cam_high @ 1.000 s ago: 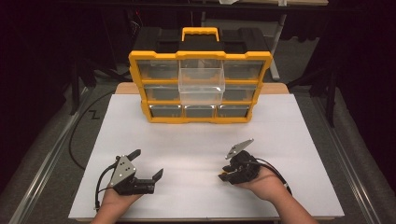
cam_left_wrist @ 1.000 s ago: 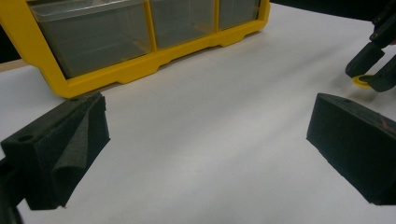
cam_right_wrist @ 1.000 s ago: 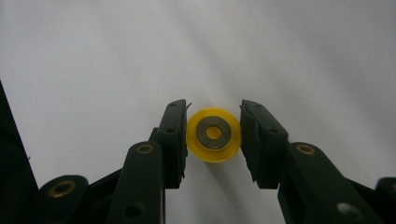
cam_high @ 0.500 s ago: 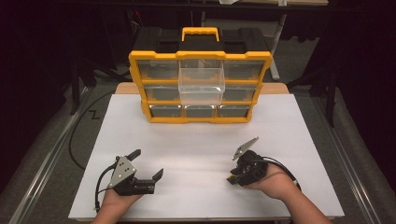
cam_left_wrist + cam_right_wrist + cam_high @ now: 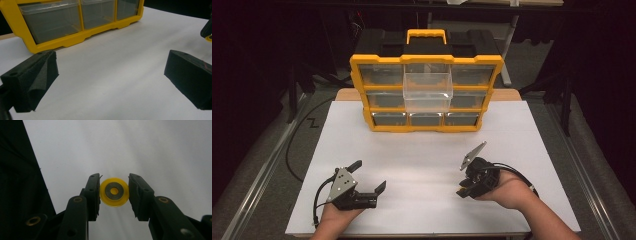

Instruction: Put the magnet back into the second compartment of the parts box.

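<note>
yellow wheel [image 5: 114, 192], bore seemingly camera-facing

A white rectangular table top [image 5: 422, 150] carried a yellow-framed plastic drawer cabinet [image 5: 426, 95] at its far middle edge. From the middle of the cabinet's top row, a clear plastic drawer [image 5: 428, 87] stuck out toward the person, in front of the row below it. At the near left, the black two-jaw left gripper [image 5: 368, 176] lay low over the table top, well apart from the cabinet. At the near right, level with it, was the black two-jaw right gripper [image 5: 114, 195], and between its jaws sat a small yellow plastic disc with a grey metal ring [image 5: 114, 192], above the table top.
</note>
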Available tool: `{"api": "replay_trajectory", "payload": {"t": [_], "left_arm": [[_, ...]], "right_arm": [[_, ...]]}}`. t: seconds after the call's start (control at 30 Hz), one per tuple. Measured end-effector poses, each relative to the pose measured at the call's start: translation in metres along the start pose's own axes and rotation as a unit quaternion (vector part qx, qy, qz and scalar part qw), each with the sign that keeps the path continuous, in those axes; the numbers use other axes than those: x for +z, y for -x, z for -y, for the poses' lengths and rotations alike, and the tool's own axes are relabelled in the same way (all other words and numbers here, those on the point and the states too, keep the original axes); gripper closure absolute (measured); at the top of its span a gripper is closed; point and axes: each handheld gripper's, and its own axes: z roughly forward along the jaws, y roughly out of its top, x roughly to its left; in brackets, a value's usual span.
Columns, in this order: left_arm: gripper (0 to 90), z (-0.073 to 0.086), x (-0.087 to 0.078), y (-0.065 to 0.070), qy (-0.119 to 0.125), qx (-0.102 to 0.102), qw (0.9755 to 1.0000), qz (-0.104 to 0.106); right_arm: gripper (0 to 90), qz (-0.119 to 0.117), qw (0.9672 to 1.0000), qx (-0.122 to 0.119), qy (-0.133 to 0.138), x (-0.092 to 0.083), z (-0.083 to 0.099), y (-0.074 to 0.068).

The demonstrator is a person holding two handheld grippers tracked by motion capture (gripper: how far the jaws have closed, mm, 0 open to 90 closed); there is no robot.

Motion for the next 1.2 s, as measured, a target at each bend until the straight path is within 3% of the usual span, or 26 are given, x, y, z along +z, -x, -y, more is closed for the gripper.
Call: {"api": "replay_trajectory", "payload": {"t": [0.33, 1.2], "left_arm": [[0.1, 0.0, -0.002, -0.002, 0.004, -0.003, 1.0, 0.004], [0.1, 0.0, -0.002, 0.001, 0.001, 0.003, 0.9999, 0.013]], "right_arm": [[64.2, -0.001, 0.9996, -0.027, -0.005, -0.022, -0.02, -0.005], [64.2, 0.013, 0.9993, -0.035, -0.006, -0.064, -0.051, -0.003]]}}
